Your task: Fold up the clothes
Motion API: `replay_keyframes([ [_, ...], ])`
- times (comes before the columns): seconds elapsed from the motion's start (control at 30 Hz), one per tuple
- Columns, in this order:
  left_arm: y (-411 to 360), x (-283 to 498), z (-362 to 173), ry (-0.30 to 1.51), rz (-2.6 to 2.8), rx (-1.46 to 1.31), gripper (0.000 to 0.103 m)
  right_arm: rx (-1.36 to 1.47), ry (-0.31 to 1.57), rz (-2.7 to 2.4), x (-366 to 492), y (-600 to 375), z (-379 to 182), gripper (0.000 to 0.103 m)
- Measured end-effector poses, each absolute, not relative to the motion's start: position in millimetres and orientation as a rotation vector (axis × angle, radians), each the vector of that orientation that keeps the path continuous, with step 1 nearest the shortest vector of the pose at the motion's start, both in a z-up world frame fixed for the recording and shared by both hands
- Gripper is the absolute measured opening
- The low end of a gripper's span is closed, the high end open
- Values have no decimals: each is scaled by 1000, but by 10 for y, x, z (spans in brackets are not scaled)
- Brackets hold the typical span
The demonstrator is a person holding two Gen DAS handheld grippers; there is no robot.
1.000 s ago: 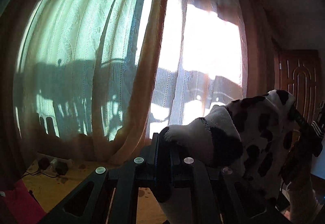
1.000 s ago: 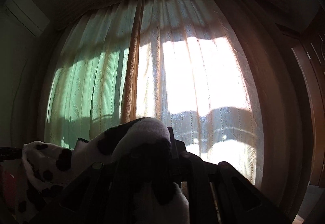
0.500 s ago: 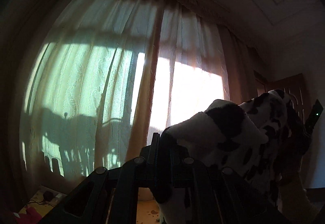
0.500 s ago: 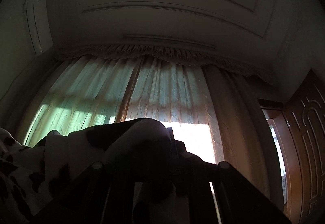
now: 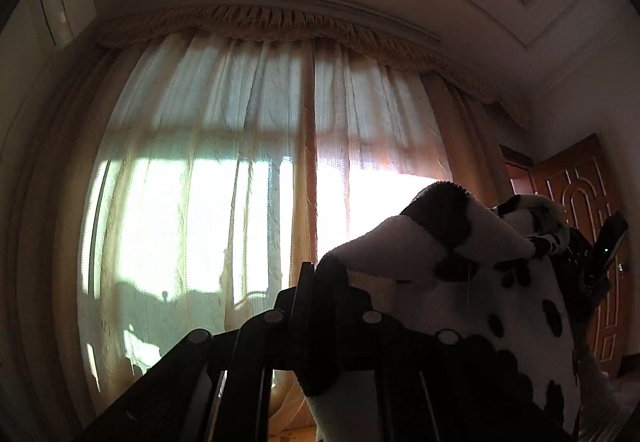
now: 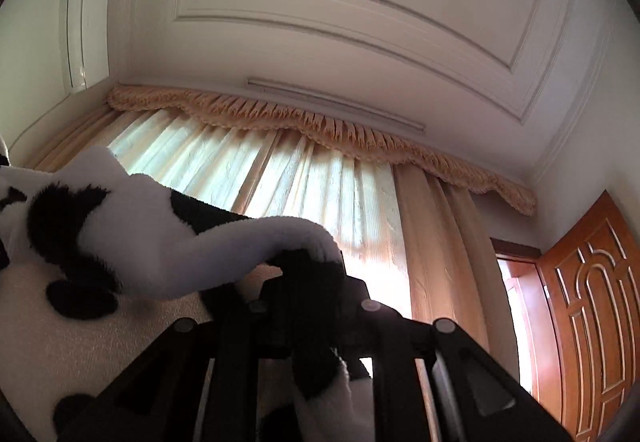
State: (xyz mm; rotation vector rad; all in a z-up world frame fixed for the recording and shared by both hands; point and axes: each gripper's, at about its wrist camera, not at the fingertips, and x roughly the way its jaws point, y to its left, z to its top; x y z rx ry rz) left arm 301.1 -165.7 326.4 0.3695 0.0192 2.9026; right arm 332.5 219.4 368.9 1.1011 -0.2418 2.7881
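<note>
lift: both grippers rose since a second ago; views tipped from curtain toward ceiling
left gripper: fingers clenched on fleece garment
right gripper: fingers easing open, garment between them
garment: hung stretched between both, aloft
task: early, spread for folding

The garment is thick, fuzzy fleece cloth. The curtains are thin, ribbed, sheer fabric. The door is glossy carved wood. The tongs look matt black plastic.

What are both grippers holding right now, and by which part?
Both pinch the fleecy white, black-spotted garment along its upper edge: left gripper, right gripper, whose jaws are opening.
</note>
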Motion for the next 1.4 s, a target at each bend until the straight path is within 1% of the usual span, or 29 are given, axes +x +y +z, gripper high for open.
replay_keyframes([
  [0.23, -1327, 2622, 2701, -84, 2729, 138, 9, 832, -204, 2776, 2652, 2522, 3291, 15],
  [0.33, -1164, 2552, 2496, -102, 2667, 75, 9, 746, -172, 2775, 2322, 2594, 3252, 15],
  [0.43, -1229, 2490, 2410, -130, 2672, 60, 9, 710, -190, 2819, 1959, 2392, 3262, 18],
  [0.53, -1556, 2486, 2381, -219, 2761, 97, 9, 625, -281, 2942, 1391, 1917, 3237, 19],
  [0.6, -1864, 2492, 2294, -282, 2843, 111, 9, 545, -378, 3033, 923, 1441, 3113, 19],
  [0.67, -2192, 2358, 2159, -345, 2925, 62, 9, 440, -495, 3130, 430, 853, 2870, 19],
  [0.77, -2568, 1939, 1835, -415, 3006, -127, 9, 122, -652, 3311, -314, -53, 2293, 20],
  [0.8, -2658, 1822, 1700, -436, 3023, -207, 9, 0, -723, 3334, -529, -329, 2031, 29],
  [0.83, -2743, 1710, 1561, -456, 3036, -290, 9, -126, -794, 3351, -744, -606, 1770, 48],
  [0.87, -2798, 1636, 1390, -489, 3044, -379, 9, -237, -895, 3335, -928, -851, 1470, 59],
  [0.9, -2841, 1564, 1194, -524, 3032, -485, 9, -334, -1019, 3289, -1084, -1069, 1139, 80],
  [0.93, -2898, 1460, 982, -576, 3012, -589, 9, -410, -1141, 3228, -1220, -1243, 823, 86],
  [0.97, -2958, 1349, 769, -630, 2988, -693, 9, -473, -1261, 3149, -1352, -1355, 516, 86],
  [1.03, -3053, 1162, 235, -768, 2886, -895, 9, -636, -1400, 3020, -1609, -1396, 42, 86],
  [1.07, -3100, 1069, -36, -836, 2826, -993, 9, -701, -1407, 2989, -1707, -1347, -81, 86],
  [1.13, -3156, 896, -527, -964, 2697, -1161, 9, -794, -1344, 2973, -1861, -1168, -172, 86],
  [1.2, -3151, 727, -907, -1071, 2568, -1282, 9, -853, -1246, 3004, -1916, -939, -130, 87],
  [1.27, -3075, 616, -1073, -1117, 2487, -1321, 9, -872, -1203, 3037, -1850, -731, -61, 87],
  [1.3, -3034, 563, -1150, -1137, 2448, -1338, 9, -855, -1215, 3045, -1768, -655, -26, 88],
  [1.4, -2915, 438, -1155, -1139, 2417, -1310, 10, -782, -1265, 3082, -1447, -467, 97, 88],
])
